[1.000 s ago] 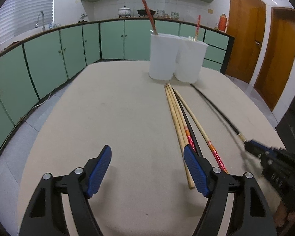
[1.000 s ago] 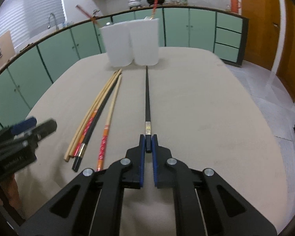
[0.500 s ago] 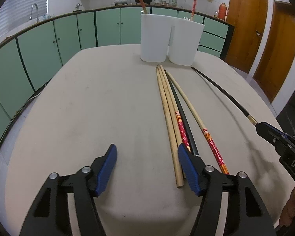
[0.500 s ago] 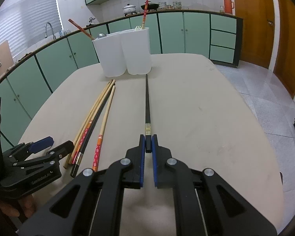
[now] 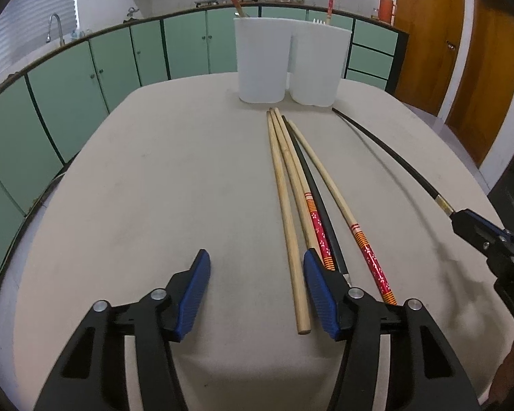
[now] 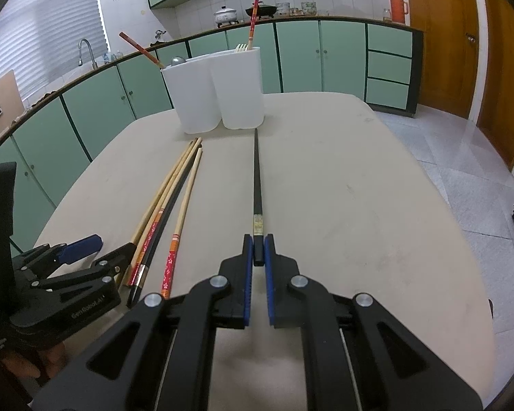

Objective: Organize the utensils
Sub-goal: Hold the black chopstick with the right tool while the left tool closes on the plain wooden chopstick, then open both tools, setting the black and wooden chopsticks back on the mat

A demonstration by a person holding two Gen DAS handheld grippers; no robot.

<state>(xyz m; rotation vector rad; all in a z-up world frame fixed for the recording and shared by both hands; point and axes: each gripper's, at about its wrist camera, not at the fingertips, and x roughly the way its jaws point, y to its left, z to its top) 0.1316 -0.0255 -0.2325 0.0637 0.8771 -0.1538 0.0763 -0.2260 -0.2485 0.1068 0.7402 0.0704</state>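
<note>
Between right hand-held gripper (image 6: 258, 251) pads, black chopstick (image 6: 256, 178) clamped, left hand-held gripper (image 5: 255, 267) closing, plain chopstick (image 5: 286, 205) inside, untouched

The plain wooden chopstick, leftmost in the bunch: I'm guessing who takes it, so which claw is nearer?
Left. The left claw is closing with the plain wooden chopstick between its open jaws. The right claw is off to the side, shut on the lone black chopstick.
</note>
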